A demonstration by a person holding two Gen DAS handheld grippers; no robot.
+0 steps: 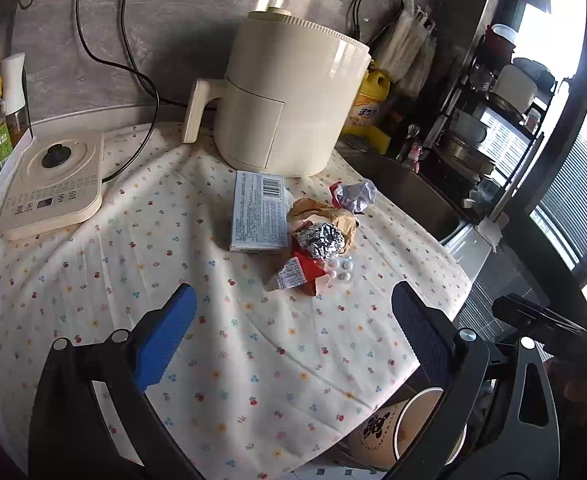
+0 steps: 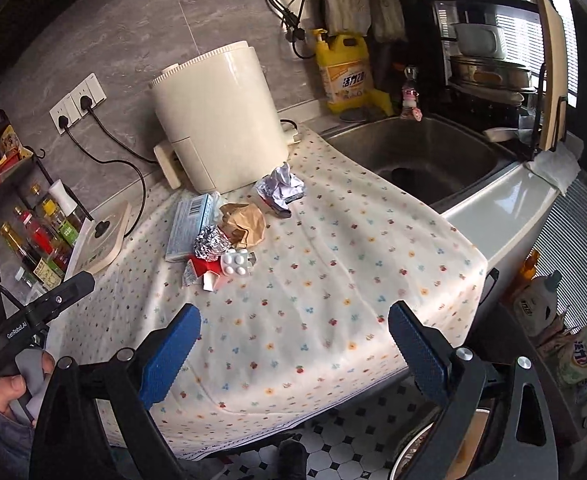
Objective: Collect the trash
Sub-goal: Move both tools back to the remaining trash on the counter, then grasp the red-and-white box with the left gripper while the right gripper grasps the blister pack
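Observation:
A pile of trash lies on the flowered cloth (image 1: 253,352): a light-blue box (image 1: 258,211) (image 2: 188,226), a foil ball (image 1: 320,239) (image 2: 211,243), crumpled brown paper (image 1: 325,210) (image 2: 246,222), a crumpled silver wrapper (image 1: 356,195) (image 2: 280,189), a pill blister (image 1: 342,269) (image 2: 235,262) and a red carton (image 1: 298,272) (image 2: 201,270). My left gripper (image 1: 293,340) is open and empty, hovering short of the pile. My right gripper (image 2: 293,344) is open and empty, also short of the pile. A paper bin (image 1: 413,428) stands on the floor below the counter edge.
A cream air fryer (image 1: 289,96) (image 2: 217,116) stands behind the pile. A kettle base (image 1: 53,188) and oil bottles (image 2: 41,240) are at the left. The sink (image 2: 421,156), a yellow detergent bottle (image 2: 343,72) and a dish rack (image 2: 489,60) are at the right.

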